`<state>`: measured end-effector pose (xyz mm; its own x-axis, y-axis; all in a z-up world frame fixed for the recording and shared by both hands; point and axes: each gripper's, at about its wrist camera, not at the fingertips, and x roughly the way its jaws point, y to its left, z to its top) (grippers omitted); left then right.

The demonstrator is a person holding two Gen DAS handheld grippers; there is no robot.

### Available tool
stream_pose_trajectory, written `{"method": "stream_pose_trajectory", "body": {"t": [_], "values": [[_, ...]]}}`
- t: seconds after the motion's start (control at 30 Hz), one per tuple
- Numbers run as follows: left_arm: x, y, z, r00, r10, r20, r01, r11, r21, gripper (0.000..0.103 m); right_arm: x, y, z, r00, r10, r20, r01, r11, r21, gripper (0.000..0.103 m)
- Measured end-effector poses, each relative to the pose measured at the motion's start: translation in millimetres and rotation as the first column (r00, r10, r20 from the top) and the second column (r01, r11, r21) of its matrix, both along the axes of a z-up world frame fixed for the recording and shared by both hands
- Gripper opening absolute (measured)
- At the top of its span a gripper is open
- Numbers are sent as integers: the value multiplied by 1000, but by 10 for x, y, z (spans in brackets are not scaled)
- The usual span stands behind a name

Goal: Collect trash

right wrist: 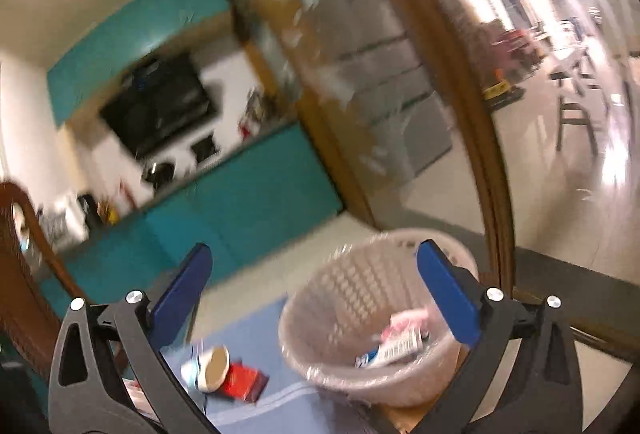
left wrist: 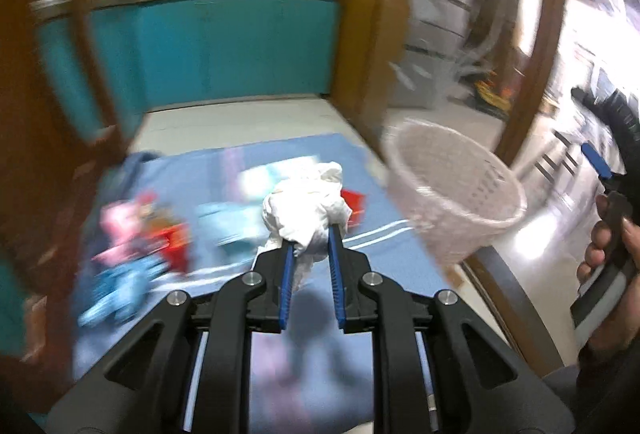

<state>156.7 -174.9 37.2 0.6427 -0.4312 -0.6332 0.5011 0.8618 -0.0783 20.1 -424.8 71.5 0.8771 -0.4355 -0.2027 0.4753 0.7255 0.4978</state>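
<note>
My left gripper [left wrist: 311, 234] is shut on a crumpled white paper wad [left wrist: 306, 207] and holds it above the blue cloth [left wrist: 384, 246]. A pale woven trash basket [left wrist: 456, 189] stands to its right at the cloth's edge. In the right wrist view the basket [right wrist: 348, 298] holds several wrappers [right wrist: 396, 342]. My right gripper [right wrist: 312, 286] is open and empty, raised near the basket, its right finger in front of the rim. Blurred wrappers, pink [left wrist: 128, 222], red [left wrist: 172, 246] and light blue [left wrist: 120, 290], lie on the cloth's left side.
A paper cup [right wrist: 212, 368] and a red packet [right wrist: 244, 382] lie on the cloth left of the basket. Teal cabinets [left wrist: 224, 45] stand behind. A wooden frame [left wrist: 536, 33] rises to the right. The other hand holding the right gripper's handle [left wrist: 612, 234] shows at the far right.
</note>
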Motion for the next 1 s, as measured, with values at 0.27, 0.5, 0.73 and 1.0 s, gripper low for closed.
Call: {"method": "stream_pose_trajectory", "body": {"t": [0.27,0.5,0.73,1.0], "values": [[456,-1782,87,989,-149,-18,147,987,-63,87,-106,-256,-109,997,-81,13,80,994,80,100],[608,-1530,-120,995,-38,-93,32,997,-63,94,39,-171,-118,999,10,-35,-7,997,76,100],[234,-104,-43,973,230,25,-232,965,124,96,538,512,-152,924,312,-221,-312,949,33,100],[-232,1145,-146,917,398,16,-397,909,129,97,803,1683,-321,706,558,-436,-612,791,21,100]]}}
